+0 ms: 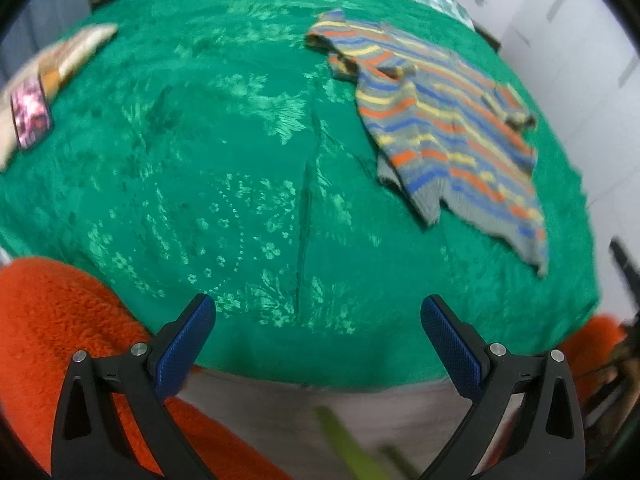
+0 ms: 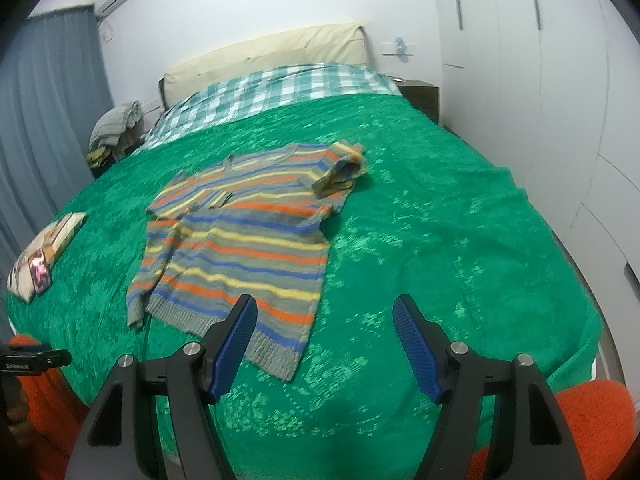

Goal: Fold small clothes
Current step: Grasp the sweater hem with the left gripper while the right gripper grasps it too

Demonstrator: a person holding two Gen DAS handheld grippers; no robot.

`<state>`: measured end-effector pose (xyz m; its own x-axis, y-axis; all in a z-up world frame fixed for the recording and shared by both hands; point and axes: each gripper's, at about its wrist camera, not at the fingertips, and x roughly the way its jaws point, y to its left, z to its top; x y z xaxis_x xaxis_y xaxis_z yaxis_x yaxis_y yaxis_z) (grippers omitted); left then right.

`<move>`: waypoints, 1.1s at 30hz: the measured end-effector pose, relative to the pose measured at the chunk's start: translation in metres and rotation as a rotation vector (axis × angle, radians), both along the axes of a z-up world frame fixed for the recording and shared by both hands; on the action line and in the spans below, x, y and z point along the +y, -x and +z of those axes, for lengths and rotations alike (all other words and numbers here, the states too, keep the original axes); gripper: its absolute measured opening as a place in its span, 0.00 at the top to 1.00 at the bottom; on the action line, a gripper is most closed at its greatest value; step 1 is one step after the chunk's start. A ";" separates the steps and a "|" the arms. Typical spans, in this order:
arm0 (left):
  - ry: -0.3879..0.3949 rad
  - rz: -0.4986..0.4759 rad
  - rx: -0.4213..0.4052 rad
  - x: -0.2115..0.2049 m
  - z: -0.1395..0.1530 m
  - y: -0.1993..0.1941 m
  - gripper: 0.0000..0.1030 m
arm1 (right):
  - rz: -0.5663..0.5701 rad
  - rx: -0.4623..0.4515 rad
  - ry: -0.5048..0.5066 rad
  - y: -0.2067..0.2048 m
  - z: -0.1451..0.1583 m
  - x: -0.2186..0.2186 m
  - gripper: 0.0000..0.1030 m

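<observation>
A small striped knit sweater, grey with orange, yellow and blue bands, lies spread on the green bedspread. One sleeve is folded in along its left side, the other is bunched at the far right. In the left wrist view the sweater lies far to the upper right. My left gripper is open and empty above the bed's near edge. My right gripper is open and empty, hovering just short of the sweater's hem.
A folded pale garment with a pink patch lies at the bed's left edge, also in the left wrist view. A checked sheet and pillows are at the head. An orange fuzzy rug lies by the bed's foot. Wardrobe doors stand on the right.
</observation>
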<state>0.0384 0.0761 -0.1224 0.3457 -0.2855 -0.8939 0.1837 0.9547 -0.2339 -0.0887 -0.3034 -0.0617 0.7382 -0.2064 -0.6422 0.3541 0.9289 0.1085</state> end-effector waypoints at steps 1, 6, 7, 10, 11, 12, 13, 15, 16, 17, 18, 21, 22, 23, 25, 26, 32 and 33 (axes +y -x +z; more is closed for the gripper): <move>0.027 0.004 0.017 0.004 -0.001 -0.005 0.01 | -0.030 -0.014 -0.015 0.004 0.002 -0.006 0.32; 0.113 -0.091 0.108 -0.024 -0.012 -0.030 0.01 | -0.105 0.000 -0.138 0.014 -0.010 -0.030 0.28; 0.129 -0.122 0.116 -0.035 -0.014 -0.034 0.01 | -0.105 0.016 -0.177 0.012 -0.015 -0.033 0.28; 0.138 -0.185 0.107 -0.075 -0.017 -0.049 0.02 | -0.061 0.063 -0.286 0.003 -0.030 -0.033 0.28; 0.125 -0.198 0.100 -0.088 -0.020 -0.055 0.02 | -0.028 0.085 -0.340 -0.003 -0.037 -0.031 0.28; 0.113 -0.204 0.100 -0.096 -0.023 -0.060 0.06 | 0.000 0.104 -0.396 -0.009 -0.045 -0.028 0.28; 0.099 -0.207 0.107 -0.107 -0.029 -0.067 0.19 | 0.031 0.125 -0.453 -0.016 -0.055 -0.026 0.28; 0.074 -0.202 0.144 -0.118 -0.042 -0.081 0.53 | 0.080 0.178 -0.540 -0.032 -0.075 -0.021 0.28; 0.062 -0.186 0.155 -0.119 -0.046 -0.085 0.72 | 0.090 0.198 -0.560 -0.039 -0.083 -0.019 0.28; 0.066 -0.169 0.156 -0.116 -0.048 -0.090 0.79 | 0.101 0.210 -0.583 -0.047 -0.090 -0.018 0.28; 0.081 -0.159 0.161 -0.112 -0.048 -0.093 0.91 | 0.123 0.216 -0.616 -0.056 -0.098 -0.016 0.29; 0.154 -0.150 0.146 -0.089 -0.034 -0.092 0.93 | 0.154 0.222 -0.686 -0.073 -0.112 -0.014 0.83; 0.160 -0.152 0.138 -0.082 -0.029 -0.091 0.94 | 0.157 0.235 -0.699 -0.075 -0.113 -0.013 0.93; 0.183 -0.159 0.134 -0.067 -0.019 -0.087 0.94 | 0.163 0.233 -0.701 -0.074 -0.111 -0.013 0.93; 0.224 -0.174 0.146 -0.043 -0.003 -0.081 0.94 | 0.185 0.216 -0.688 -0.068 -0.095 -0.012 0.93; 0.237 -0.187 0.149 -0.033 0.005 -0.077 0.94 | 0.199 0.202 -0.685 -0.062 -0.083 -0.012 0.93; 0.224 -0.223 0.218 0.000 -0.003 -0.059 0.94 | 0.191 0.230 -0.652 -0.030 -0.042 -0.025 0.93; 0.189 -0.217 0.227 -0.002 -0.012 -0.057 0.94 | 0.175 0.254 -0.638 -0.028 -0.045 -0.026 0.93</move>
